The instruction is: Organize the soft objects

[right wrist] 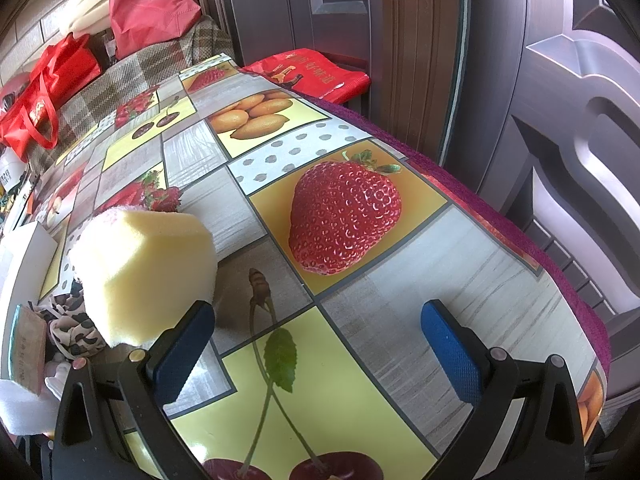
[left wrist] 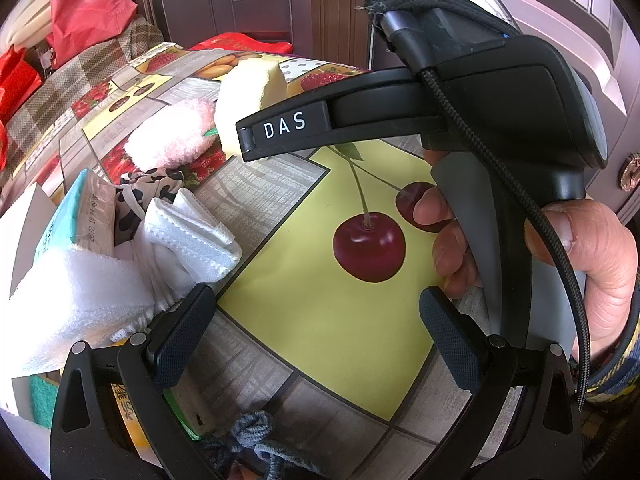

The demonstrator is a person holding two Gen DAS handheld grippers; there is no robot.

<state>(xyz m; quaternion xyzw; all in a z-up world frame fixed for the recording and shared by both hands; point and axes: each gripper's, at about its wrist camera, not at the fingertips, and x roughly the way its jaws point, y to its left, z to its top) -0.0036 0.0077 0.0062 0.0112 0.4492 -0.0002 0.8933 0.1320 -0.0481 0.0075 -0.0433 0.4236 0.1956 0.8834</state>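
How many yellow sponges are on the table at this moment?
1. The yellow sponge stands on the fruit-print tablecloth beside the pink fluffy cloth, just off the right gripper. Others could be hidden in the left pile.

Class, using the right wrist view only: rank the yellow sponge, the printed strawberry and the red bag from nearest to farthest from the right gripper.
1. Yellow sponge: just beyond the left finger of the right gripper.
2. Printed strawberry: ahead, mid-table, slightly right.
3. Red bag: far left, past the table's end.
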